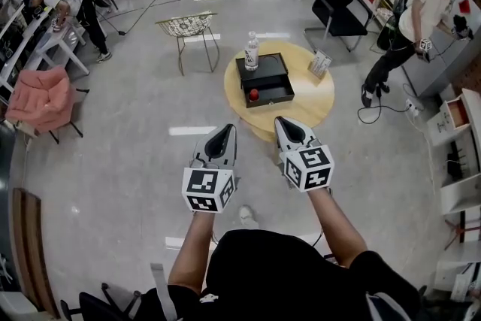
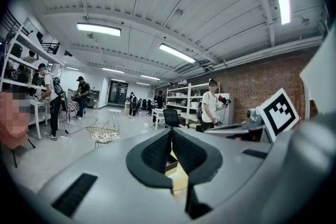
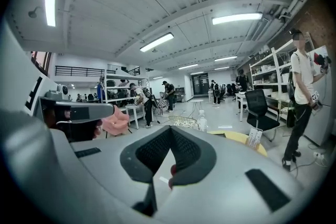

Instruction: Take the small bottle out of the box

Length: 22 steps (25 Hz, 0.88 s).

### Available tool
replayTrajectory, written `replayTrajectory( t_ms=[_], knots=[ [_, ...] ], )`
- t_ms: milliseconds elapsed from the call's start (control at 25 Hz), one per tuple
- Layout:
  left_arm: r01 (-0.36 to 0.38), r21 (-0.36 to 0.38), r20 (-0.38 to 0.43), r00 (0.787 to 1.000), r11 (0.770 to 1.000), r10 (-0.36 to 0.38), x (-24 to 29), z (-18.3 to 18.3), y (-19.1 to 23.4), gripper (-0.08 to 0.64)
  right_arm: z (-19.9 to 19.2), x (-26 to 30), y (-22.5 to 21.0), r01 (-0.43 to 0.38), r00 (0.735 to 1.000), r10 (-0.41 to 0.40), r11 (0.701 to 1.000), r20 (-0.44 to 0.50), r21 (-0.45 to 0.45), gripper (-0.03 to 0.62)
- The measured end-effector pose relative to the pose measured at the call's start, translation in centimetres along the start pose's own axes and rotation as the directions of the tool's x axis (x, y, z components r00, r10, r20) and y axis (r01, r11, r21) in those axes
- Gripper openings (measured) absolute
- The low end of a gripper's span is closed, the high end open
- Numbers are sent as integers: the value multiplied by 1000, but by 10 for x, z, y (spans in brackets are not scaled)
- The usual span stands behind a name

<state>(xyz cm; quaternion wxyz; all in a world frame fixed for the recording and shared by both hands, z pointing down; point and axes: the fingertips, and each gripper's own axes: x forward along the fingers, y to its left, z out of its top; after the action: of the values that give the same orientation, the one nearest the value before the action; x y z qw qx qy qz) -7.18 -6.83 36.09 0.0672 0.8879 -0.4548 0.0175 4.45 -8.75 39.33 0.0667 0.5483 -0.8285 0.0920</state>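
— Your claws?
— My left gray claw [image 1: 225, 129] and right gray claw [image 1: 280, 121] are both closed, empty.
— The bottle?
— The small red-topped bottle [image 1: 254, 95] sits inside the black open box [image 1: 264, 70] on the round yellow table [image 1: 316, 100].

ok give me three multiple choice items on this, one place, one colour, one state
1. The clear bottle stands: A) on the floor B) on the round table, behind the black box C) on a chair
2. The table top is: A) yellow B) blue C) red
3. The left gripper and right gripper are: A) both shut, empty B) both wide open C) shut on the bottle
Answers: B, it rises just beyond the box; A, yellow shows around the box; A, their jaws meet with nothing between.
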Motion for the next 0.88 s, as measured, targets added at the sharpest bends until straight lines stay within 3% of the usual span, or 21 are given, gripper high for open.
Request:
replayTrajectory(
  t_ms=[440,880],
  knots=[
    [22,-27,-13,1000,999,-23,24,-7,53,11,-2,58,8,13,999,-13,1000,-35,-4,2],
    [36,-35,-46,998,999,-37,46,-18,66,11,-11,81,-6,28,998,-28,1000,-64,8,2]
  ],
)
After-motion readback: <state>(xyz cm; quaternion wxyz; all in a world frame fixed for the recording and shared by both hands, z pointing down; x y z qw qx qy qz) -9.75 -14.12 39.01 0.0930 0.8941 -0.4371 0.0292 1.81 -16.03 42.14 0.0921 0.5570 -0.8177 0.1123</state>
